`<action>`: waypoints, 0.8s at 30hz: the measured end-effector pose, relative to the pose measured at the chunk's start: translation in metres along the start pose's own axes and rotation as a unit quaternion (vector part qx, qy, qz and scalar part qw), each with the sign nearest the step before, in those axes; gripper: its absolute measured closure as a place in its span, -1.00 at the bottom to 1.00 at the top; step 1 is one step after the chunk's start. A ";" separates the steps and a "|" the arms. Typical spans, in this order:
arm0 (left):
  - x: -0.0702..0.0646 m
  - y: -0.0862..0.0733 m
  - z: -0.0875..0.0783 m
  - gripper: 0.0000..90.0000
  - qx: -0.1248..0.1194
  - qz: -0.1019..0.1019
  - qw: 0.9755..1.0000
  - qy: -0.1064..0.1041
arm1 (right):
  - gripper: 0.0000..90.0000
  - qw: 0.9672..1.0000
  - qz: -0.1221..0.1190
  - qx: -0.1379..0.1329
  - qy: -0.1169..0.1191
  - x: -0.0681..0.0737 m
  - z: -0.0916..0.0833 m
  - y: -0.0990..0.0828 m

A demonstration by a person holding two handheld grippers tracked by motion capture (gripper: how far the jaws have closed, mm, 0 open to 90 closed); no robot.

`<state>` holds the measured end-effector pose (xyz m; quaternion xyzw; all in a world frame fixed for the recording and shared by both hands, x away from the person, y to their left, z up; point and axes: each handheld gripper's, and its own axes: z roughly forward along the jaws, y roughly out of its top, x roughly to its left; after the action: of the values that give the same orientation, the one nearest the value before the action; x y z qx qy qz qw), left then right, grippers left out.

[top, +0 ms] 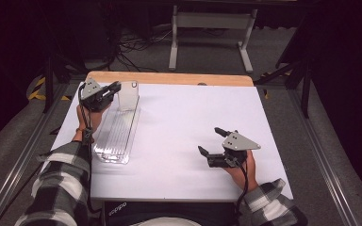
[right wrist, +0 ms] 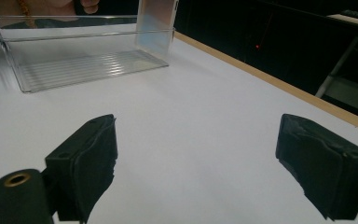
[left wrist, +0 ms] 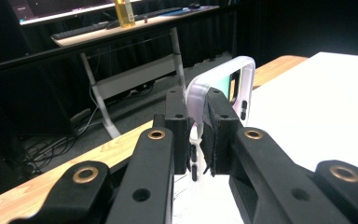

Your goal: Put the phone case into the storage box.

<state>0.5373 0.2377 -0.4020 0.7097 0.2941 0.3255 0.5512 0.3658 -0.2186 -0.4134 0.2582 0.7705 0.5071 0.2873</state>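
The left gripper (left wrist: 196, 116) pinches the translucent clear phone case (top: 128, 95) by its rim, upright at the far end of the clear ribbed plastic tray (top: 108, 153); it should lower slowly and stay vertical until the case rests; the right gripper (top: 218, 141) hangs spread and empty, well apart.

Black jaws, clear plastic, white table

The left gripper (top: 114, 88) and right gripper (top: 210, 142) are black, each topped by a grey plate; brass-coloured rivets dot the black jaws in the left gripper view. The phone case (left wrist: 223, 79) is frosted translucent white with black side buttons. The tray (top: 118, 134) is clear plastic with a ribbed floor. The table (top: 184, 117) is white with a light wood edge (top: 169, 78) along the far side. The sleeves (top: 63, 183) are checked black and white. The floor (top: 207, 52) is grey.
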 end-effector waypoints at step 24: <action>0.006 -0.006 0.007 0.76 -0.003 0.009 1.000 0.021 | -0.70 1.000 -0.005 0.007 0.017 0.005 0.002 -0.002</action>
<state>0.5462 0.2395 -0.4087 0.7033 0.2984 0.3465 0.5443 0.3638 -0.2141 -0.4168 0.2474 0.7802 0.5045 0.2748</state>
